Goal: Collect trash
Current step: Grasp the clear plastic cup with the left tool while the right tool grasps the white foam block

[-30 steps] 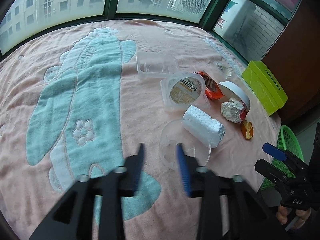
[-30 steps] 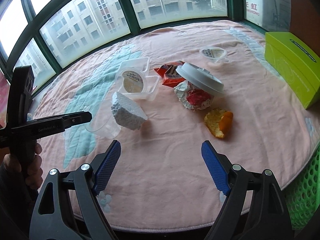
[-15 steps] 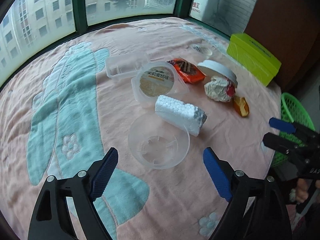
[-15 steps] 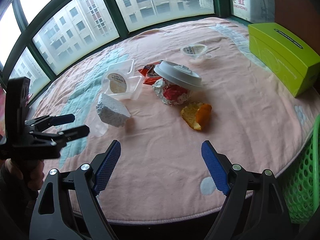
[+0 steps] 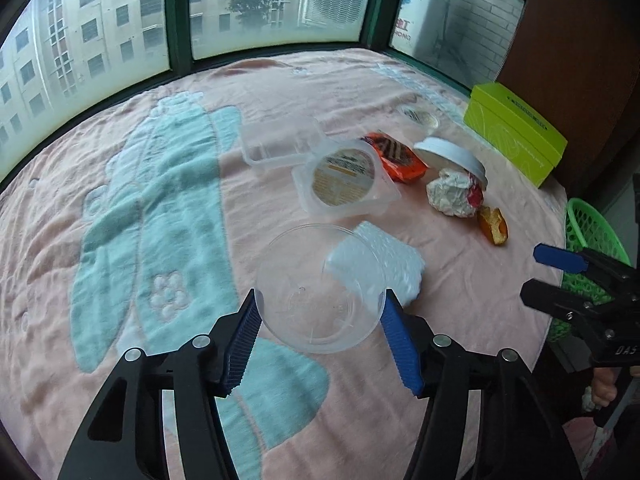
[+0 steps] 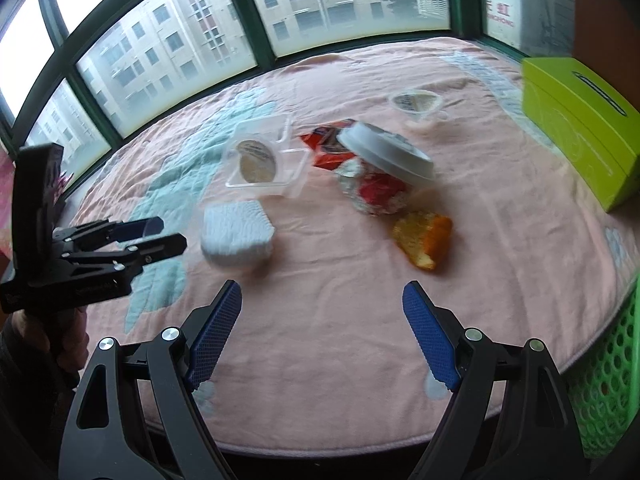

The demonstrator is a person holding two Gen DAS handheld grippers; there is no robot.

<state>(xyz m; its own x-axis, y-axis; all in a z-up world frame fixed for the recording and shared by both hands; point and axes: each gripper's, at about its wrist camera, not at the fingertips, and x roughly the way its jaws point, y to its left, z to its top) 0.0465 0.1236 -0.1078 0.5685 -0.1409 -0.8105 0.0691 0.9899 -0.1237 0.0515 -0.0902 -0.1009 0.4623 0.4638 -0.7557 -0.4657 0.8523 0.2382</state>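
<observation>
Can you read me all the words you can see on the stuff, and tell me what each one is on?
"DAS": white letters on the right gripper's black body, cut off at the picture's edge.
Red sign outside the window: only part shows, not readable for sure.
Round label in the clear plastic box: too blurred.
Orange wrapper: too small.
Black strip on the green box: too small.
</observation>
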